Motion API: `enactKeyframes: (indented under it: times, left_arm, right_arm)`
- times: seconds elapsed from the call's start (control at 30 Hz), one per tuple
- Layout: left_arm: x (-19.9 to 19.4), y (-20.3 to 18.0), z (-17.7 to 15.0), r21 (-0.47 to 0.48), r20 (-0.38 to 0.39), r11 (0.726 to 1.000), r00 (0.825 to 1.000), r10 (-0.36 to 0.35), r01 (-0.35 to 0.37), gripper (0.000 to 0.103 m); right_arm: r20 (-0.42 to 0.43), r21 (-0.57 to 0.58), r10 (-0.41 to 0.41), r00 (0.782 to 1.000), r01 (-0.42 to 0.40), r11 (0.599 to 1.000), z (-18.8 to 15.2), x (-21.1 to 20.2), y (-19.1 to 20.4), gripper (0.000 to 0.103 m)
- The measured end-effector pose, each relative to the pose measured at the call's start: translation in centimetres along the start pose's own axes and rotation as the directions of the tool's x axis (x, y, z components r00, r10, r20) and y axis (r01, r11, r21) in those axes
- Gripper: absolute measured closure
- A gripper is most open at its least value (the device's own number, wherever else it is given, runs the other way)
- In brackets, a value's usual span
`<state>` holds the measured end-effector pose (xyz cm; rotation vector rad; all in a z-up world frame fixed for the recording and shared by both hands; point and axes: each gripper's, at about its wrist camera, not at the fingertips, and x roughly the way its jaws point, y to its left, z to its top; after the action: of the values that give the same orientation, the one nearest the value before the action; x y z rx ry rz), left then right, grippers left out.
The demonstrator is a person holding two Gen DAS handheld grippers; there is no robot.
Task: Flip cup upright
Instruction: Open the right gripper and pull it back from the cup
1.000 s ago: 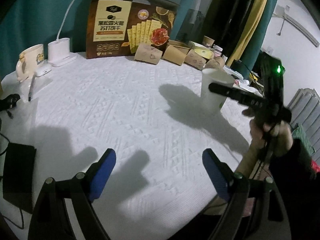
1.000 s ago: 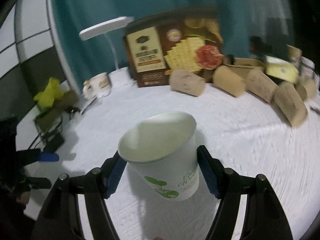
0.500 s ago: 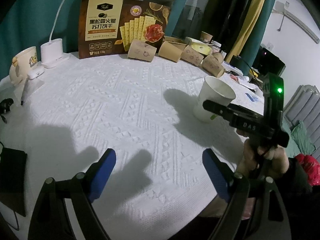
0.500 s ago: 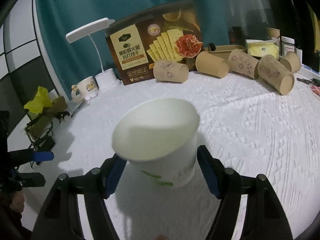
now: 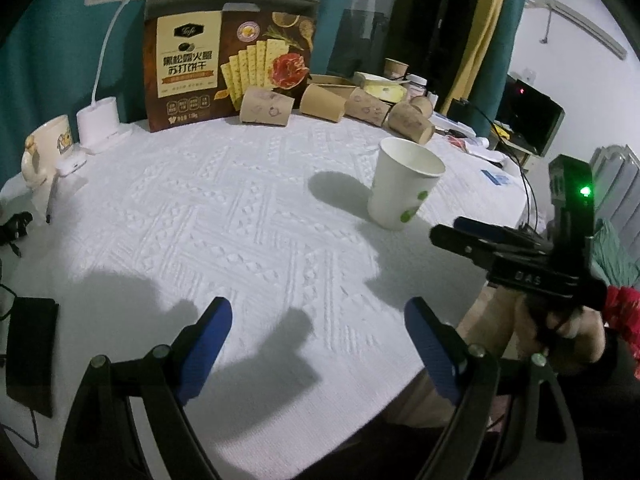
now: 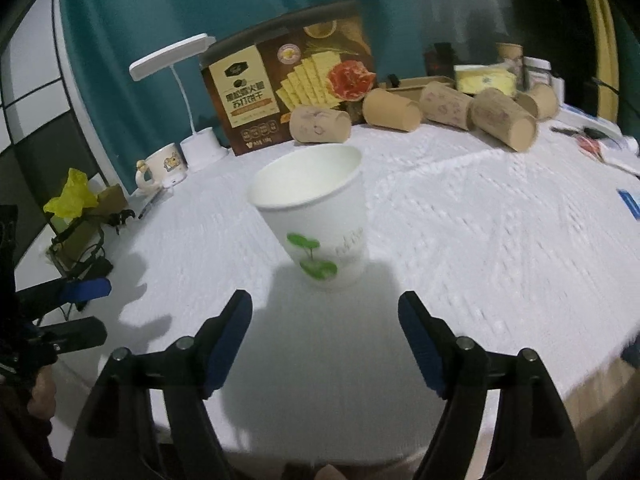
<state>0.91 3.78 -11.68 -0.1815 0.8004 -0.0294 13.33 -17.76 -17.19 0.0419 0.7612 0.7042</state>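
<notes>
A white paper cup (image 6: 320,220) with a green leaf print stands upright, mouth up, on the white patterned tablecloth (image 6: 480,248). My right gripper (image 6: 325,322) is open just in front of it; its jaws have just been opening, and the cup stands clear beyond the blue pads with nothing between them. In the left wrist view the same cup (image 5: 404,188) stands at mid right, and the right gripper (image 5: 466,232) reaches in from the right edge, held by a hand (image 5: 560,320). My left gripper (image 5: 318,332) hangs open over bare cloth near the table's front edge.
Several brown paper cups (image 5: 266,106) lie on their sides along the back, before a cracker box (image 5: 228,56). A white desk lamp (image 5: 102,120) and a mug (image 5: 46,150) stand at back left. Cables and a black device (image 5: 30,356) lie at the left edge.
The right gripper has let go of the cup and drawn back toward the table's front edge. The cup, earlier between its pads, now stands free on the cloth. The left gripper shifted slightly sideways.
</notes>
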Motion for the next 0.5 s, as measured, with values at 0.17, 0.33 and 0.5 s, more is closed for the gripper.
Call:
enactKeyframes:
  times: [0.17,0.33,0.5]
  left_arm:
    - [-0.8,-0.9,-0.6,0.007,0.005,1.0,1.0,-0.028,0.028,0.015]
    - [-1.4,-2.4,-0.6,0.043,0.022,0.999,1.0,-0.004,0.003,0.015]
    - [-3.3,-4.2,-0.1,0.106,0.115,0.994,0.993,0.009,-0.022,0.015]
  right_arm:
    - [0.006,0.046,-0.048,0.999,0.048,0.998,-1.7,-3.3,-0.4,0.027]
    - [0.029,0.087,-0.092,0.995,0.089,0.992,-3.0,-7.3,-0.7,0.027]
    - [0.063,0.101,-0.145,0.987,0.139,0.985,-3.1,-10.8,-1.0,0.026]
